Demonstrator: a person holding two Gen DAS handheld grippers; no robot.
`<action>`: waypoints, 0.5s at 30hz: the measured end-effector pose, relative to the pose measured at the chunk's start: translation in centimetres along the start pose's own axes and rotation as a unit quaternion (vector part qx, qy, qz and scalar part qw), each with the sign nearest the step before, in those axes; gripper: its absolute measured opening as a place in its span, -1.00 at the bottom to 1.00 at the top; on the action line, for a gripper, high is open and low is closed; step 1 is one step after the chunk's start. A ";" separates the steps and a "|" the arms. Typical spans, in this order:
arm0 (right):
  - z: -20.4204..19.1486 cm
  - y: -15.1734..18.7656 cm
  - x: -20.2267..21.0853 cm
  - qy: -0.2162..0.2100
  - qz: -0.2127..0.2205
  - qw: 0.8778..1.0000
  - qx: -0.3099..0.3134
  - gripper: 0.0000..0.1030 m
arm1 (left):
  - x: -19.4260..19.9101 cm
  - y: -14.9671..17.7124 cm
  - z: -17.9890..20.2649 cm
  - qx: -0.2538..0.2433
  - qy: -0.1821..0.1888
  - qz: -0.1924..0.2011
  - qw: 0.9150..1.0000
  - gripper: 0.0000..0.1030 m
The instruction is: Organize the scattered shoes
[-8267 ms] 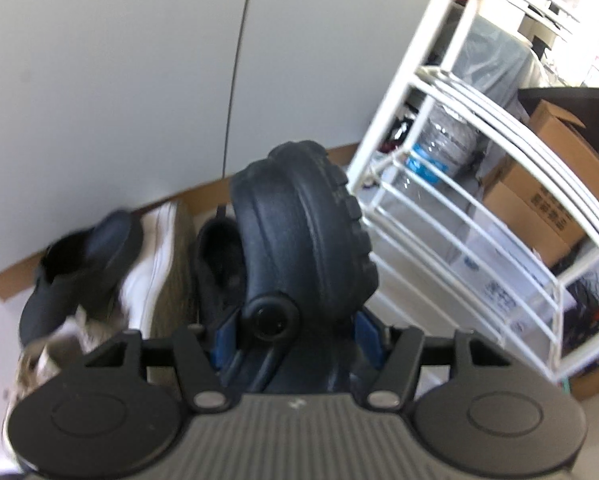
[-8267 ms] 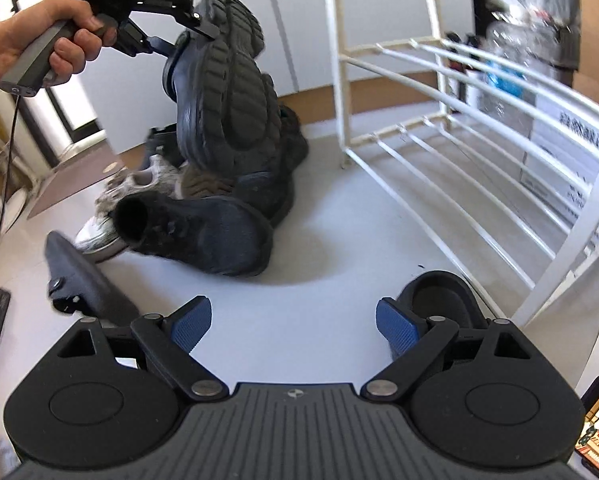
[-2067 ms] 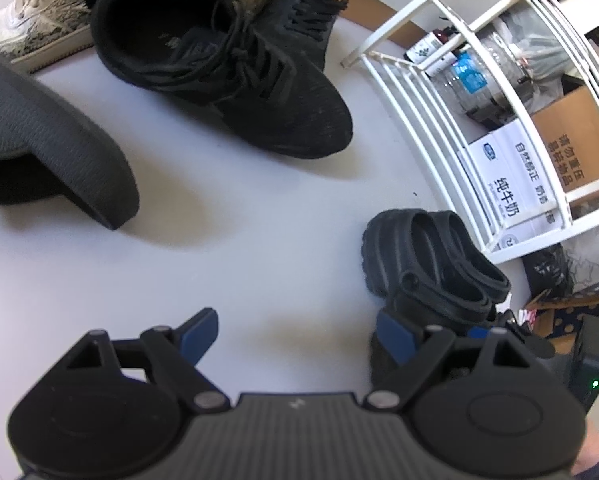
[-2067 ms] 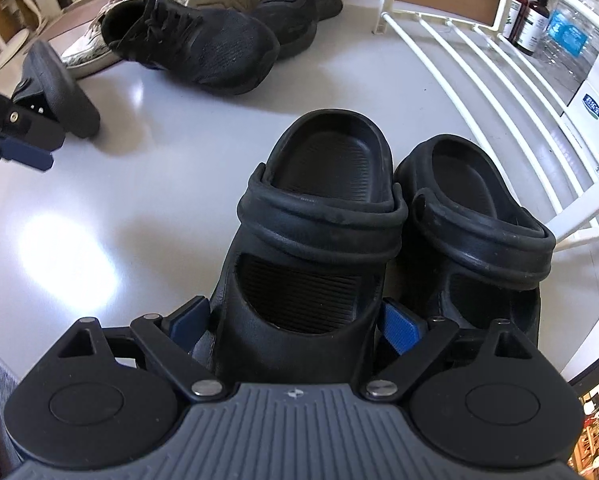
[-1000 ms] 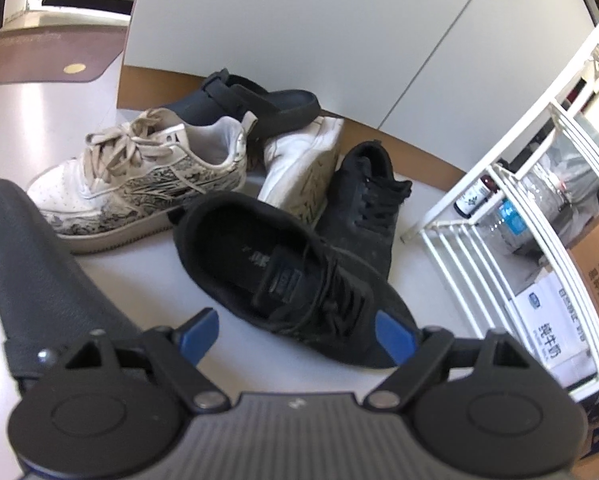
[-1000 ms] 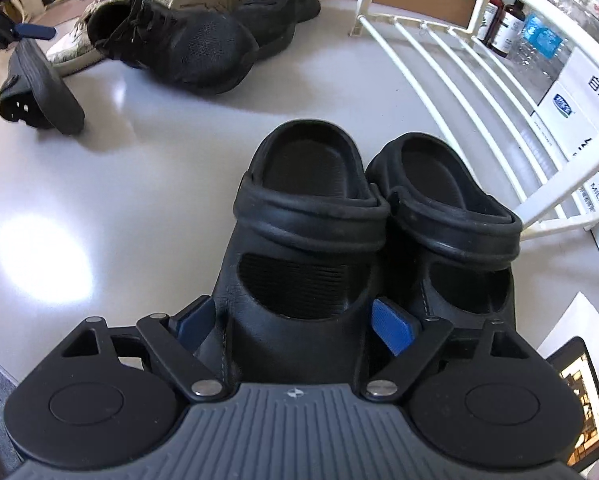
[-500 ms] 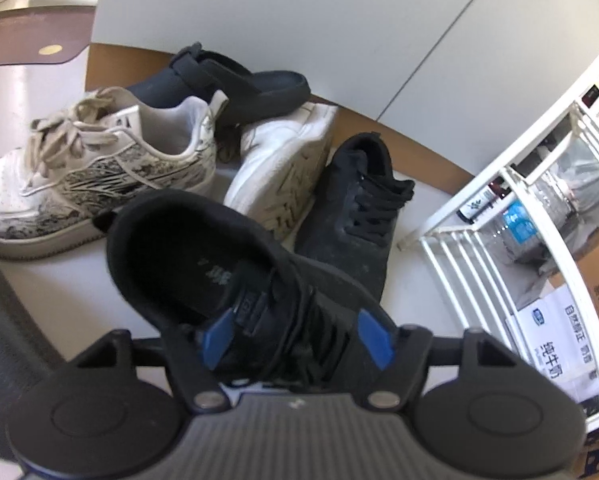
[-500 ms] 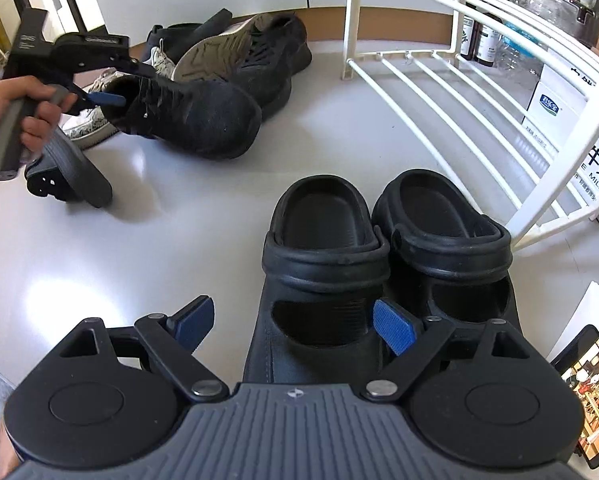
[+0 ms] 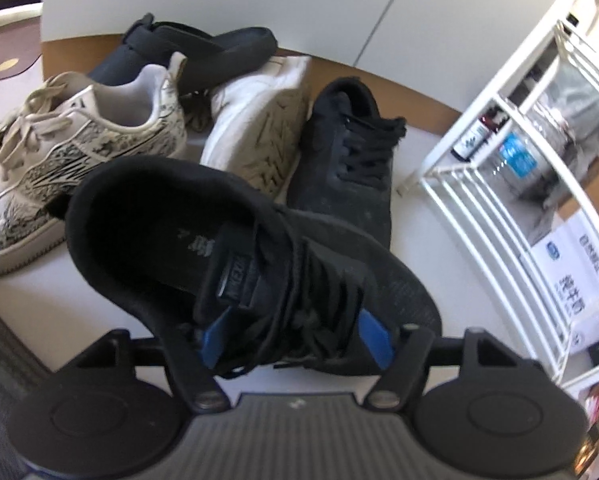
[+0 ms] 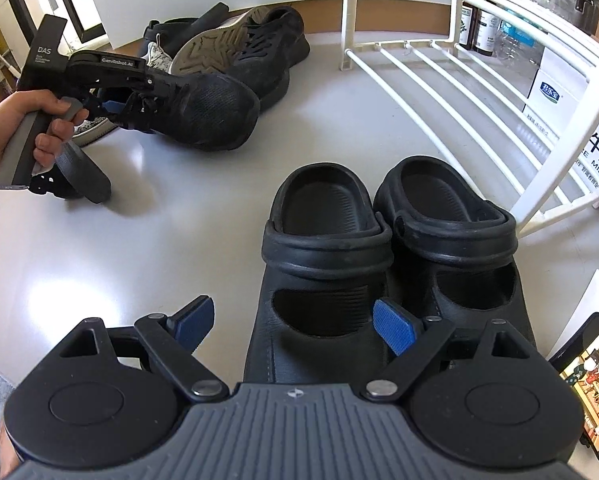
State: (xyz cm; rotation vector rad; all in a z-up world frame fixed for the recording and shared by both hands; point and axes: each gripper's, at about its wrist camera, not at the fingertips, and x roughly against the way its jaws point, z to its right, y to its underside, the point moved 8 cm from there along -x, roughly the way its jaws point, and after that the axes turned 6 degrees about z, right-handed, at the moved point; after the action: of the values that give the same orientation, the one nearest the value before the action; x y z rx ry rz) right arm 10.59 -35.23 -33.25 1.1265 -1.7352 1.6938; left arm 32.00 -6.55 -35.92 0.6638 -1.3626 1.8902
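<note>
The black sneaker (image 9: pixel 259 248) was a soft mesh lace-up with a padded collar, a small label on its tongue and black laces, its toe dusty and rounded. It lay on the pale floor (image 10: pixel 171 248) at the front of the shoe pile, heel toward the left claw (image 9: pixel 295 338), which had just been closing over its laced middle; one blue pad sat against the tongue side and the other against the outer flank, pinching the upper. A hand (image 10: pixel 15 132) held that claw's grey handle. Behind the sneaker lay its black partner (image 9: pixel 347 168) beside a white shoe tipped on its side (image 9: pixel 259 136), a white sneaker with black marbling (image 9: pixel 71 148) and a dark slip-on (image 9: pixel 195 52) on top against the wall. Well apart from the pile, the pair of black clogs (image 10: pixel 383 240) stood side by side, heels away from the right claw (image 10: pixel 295 326), next to the foot of the white wire rack (image 10: pixel 431 92). The right claw was spread wide and gripped nothing; its right pad hung over the left clog's toe and its left pad over bare floor.
</note>
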 end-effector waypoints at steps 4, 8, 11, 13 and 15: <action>0.0 0.1 0.0 0.002 0.000 1.000 0.000 0.76 | 0.3 0.0 -0.2 0.030 0.023 -0.007 0.999 -0.64; 0.1 0.2 -0.1 0.006 -0.003 1.000 -0.003 0.76 | 0.8 0.6 0.4 0.049 0.048 -0.016 0.998 -0.72; -0.1 0.1 -0.1 0.004 -0.001 1.000 -0.002 0.76 | 1.3 1.1 0.9 0.062 0.067 -0.022 0.996 -0.73; -0.2 0.0 0.0 0.003 0.001 1.000 0.000 0.75 | 1.8 1.5 1.2 0.073 0.074 -0.025 0.994 -0.73; -0.2 0.0 0.1 0.003 0.002 1.000 0.000 0.76 | 2.4 2.0 1.3 0.097 0.086 -0.030 0.991 -0.73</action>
State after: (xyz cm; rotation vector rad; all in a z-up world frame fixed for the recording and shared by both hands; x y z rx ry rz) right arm 10.47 -35.10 -33.15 1.1172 -1.7351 1.6993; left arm 28.92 -7.62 -34.86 0.6133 -1.0497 1.9967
